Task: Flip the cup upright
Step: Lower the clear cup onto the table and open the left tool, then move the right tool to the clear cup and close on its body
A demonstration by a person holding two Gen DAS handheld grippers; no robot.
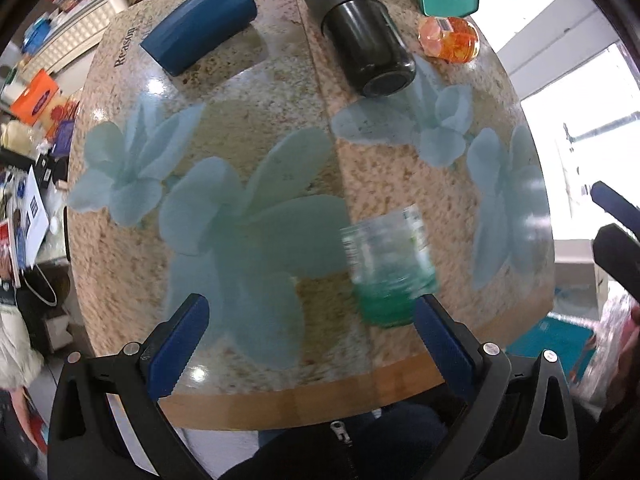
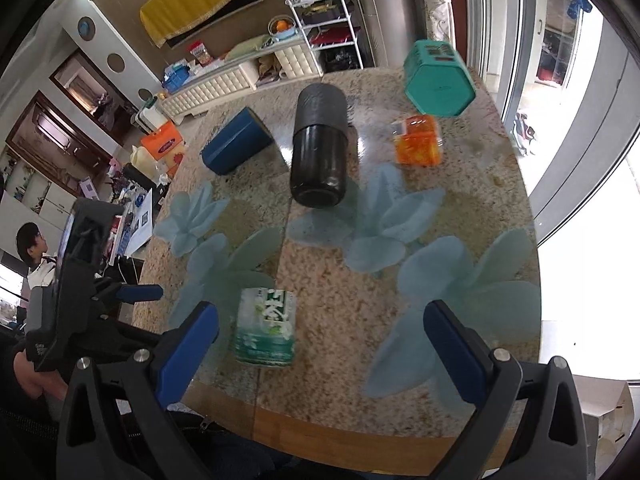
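A clear cup with green print stands on the round stone table near its front edge; it looks mouth-down, with the wider green end on the table. It shows blurred in the left wrist view, just ahead of the right finger. My left gripper is open and empty, above the front edge. My right gripper is open and empty, with the cup just inside its left finger. The left gripper also shows in the right wrist view at the left.
A dark blue cup, a black bottle, an orange jar and a teal box lie at the table's far side. The table's wooden rim is near me. A person sits at the left.
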